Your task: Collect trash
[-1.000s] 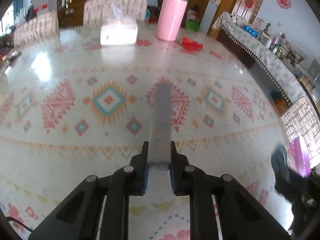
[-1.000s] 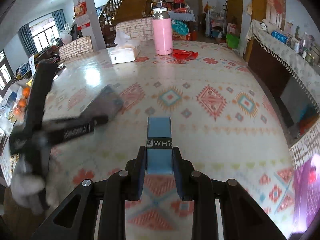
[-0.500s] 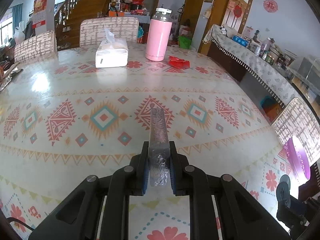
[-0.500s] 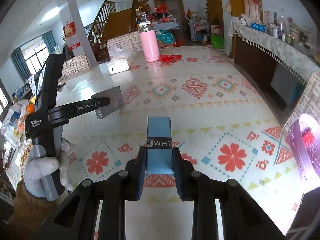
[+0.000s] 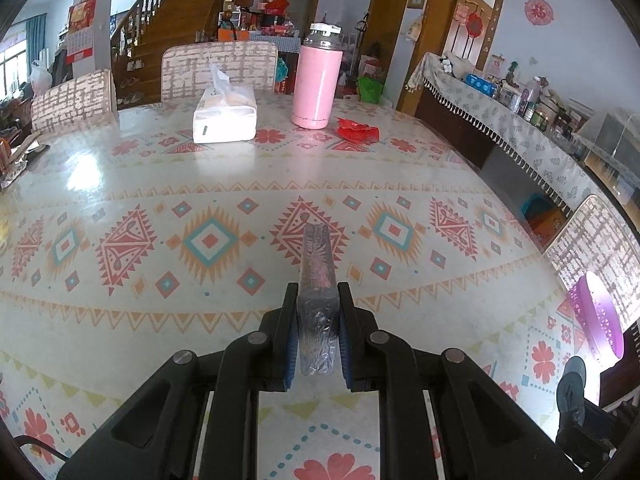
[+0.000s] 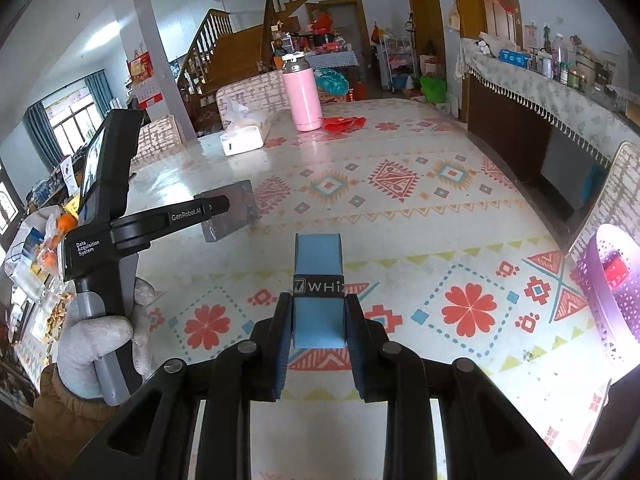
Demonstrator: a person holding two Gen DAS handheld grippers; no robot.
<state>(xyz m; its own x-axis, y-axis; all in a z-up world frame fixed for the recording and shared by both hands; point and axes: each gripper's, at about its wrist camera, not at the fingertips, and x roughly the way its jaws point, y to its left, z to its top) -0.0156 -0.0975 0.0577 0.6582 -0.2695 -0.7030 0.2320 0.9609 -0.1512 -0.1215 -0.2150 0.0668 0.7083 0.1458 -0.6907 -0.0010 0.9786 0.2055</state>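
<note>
My left gripper (image 5: 318,312) is shut on a flat silver foil packet (image 5: 317,268), held edge-up above the patterned table (image 5: 160,184). That packet also shows in the right wrist view (image 6: 230,216), held by the left gripper (image 6: 220,204) at my left. My right gripper (image 6: 318,312) is shut on a blue box (image 6: 318,272) with a black "WHI" band. A purple perforated bin (image 6: 608,284) stands off the table's right edge with a red item inside; it also shows in the left wrist view (image 5: 598,316). Red crumpled wrappers (image 5: 358,130) lie beside the pink flask.
A pink flask (image 5: 316,80) and a white tissue pack (image 5: 224,116) stand at the table's far side. Chairs (image 5: 218,66) ring the far and right edges. A sideboard (image 5: 500,128) with bottles runs along the right wall. Snack clutter (image 6: 36,248) lies at the left.
Both grippers have pulled back and risen over the table, each keeping its item. The purple bin has come further into view on the right.
</note>
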